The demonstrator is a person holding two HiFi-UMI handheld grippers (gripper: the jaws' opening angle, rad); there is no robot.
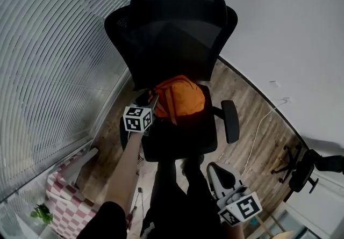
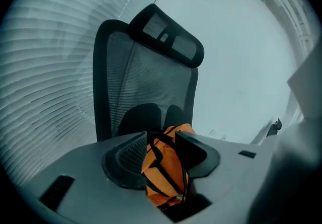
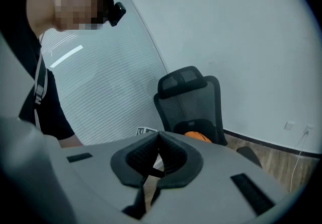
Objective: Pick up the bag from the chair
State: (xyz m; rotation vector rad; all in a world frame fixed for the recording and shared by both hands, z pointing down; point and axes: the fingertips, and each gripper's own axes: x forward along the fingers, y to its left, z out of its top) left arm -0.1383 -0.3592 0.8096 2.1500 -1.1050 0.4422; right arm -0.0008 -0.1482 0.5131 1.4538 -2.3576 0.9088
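Observation:
An orange bag [image 1: 183,98] with black straps lies on the seat of a black mesh office chair [image 1: 172,34], against the backrest. My left gripper [image 1: 154,101] is at the bag's left side. In the left gripper view the bag [image 2: 163,170] fills the gap between the jaws, and the left gripper [image 2: 161,137] is shut on it, with the chair [image 2: 146,82] behind. My right gripper [image 1: 212,168] hangs low by the person's leg, away from the chair. In its own view the right gripper [image 3: 158,135] is shut on nothing, and the bag [image 3: 197,137] shows small on the chair [image 3: 191,97].
Window blinds [image 1: 48,60] run along the left and a white wall [image 1: 290,34] along the right. A white cable [image 1: 258,130] trails over the wood floor. A second chair's base [image 1: 298,171] stands at the lower right. A pink checkered cloth [image 1: 64,208] lies at the lower left.

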